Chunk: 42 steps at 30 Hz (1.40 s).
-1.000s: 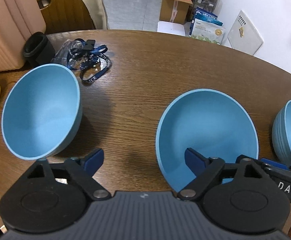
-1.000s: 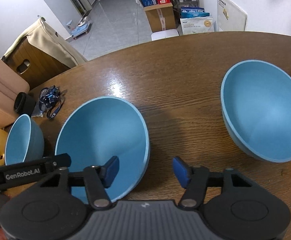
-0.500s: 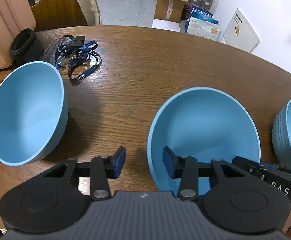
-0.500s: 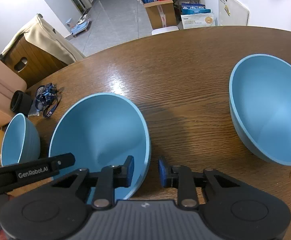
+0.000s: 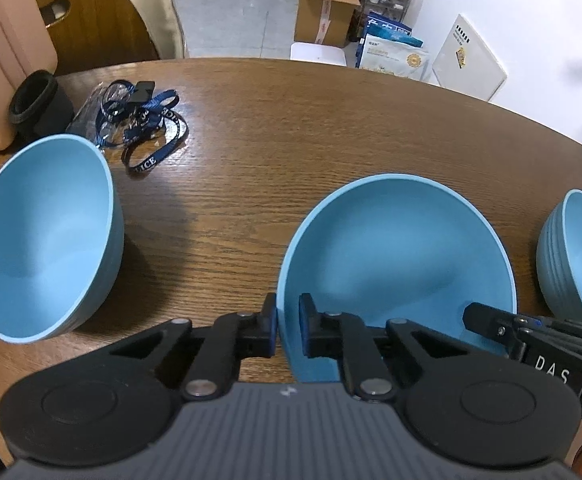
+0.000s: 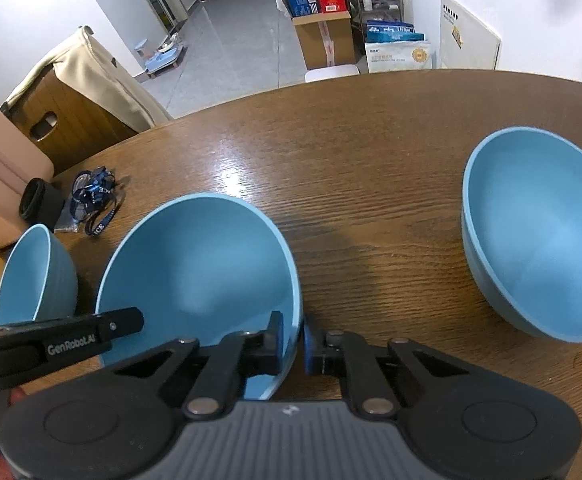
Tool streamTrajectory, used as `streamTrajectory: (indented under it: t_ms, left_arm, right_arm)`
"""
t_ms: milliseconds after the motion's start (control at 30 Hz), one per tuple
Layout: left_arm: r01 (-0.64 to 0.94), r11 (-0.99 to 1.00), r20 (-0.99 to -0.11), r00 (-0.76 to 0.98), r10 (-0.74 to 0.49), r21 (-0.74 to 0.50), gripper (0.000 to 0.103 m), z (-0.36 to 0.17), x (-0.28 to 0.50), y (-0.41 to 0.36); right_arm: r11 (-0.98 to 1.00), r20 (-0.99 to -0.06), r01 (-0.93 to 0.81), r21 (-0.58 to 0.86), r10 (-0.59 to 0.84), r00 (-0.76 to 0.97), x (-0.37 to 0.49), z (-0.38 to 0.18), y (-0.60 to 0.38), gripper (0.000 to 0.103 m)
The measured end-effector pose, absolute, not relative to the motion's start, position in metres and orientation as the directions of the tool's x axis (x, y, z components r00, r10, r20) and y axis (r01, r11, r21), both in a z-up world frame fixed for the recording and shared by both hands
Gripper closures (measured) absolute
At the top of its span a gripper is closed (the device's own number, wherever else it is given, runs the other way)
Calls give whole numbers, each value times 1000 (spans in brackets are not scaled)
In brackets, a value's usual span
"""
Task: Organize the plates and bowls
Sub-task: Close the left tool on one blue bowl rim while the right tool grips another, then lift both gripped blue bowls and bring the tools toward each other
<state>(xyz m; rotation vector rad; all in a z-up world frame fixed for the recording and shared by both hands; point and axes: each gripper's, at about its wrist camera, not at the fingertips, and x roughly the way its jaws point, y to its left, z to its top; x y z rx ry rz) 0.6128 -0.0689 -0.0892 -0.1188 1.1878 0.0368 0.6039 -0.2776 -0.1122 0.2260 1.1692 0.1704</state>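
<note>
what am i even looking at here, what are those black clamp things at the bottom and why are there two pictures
The black clamps are hand-held two-finger grippers, one in each of a person's hands. Each carries a wide-angle camera looking along its fingers, so there are two pictures of the same wooden table.

In the left view, the left gripper is pinched shut on the near-left rim of the middle blue bowl. In the right view, the right gripper is pinched on the same bowl's right rim. Both hands hold one bowl.

Two more blue bowls stand on the table: the left bowl and the right bowl. A blue lanyard lies farther back.
</note>
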Motion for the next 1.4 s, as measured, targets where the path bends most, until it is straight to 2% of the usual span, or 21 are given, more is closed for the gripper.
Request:
streamTrajectory:
  t_ms: [600, 1400]
  left_arm:
    - [-54, 996, -910, 413, -37, -65, 91, -64, 589, -79]
    - [-3, 998, -882, 468, -55, -64, 91, -22, 518, -97]
  right_arm:
    - [964, -876, 6, 266, 239, 418, 579, -88, -288, 95]
    - [958, -847, 21, 285, 242, 473, 510, -49, -307, 95]
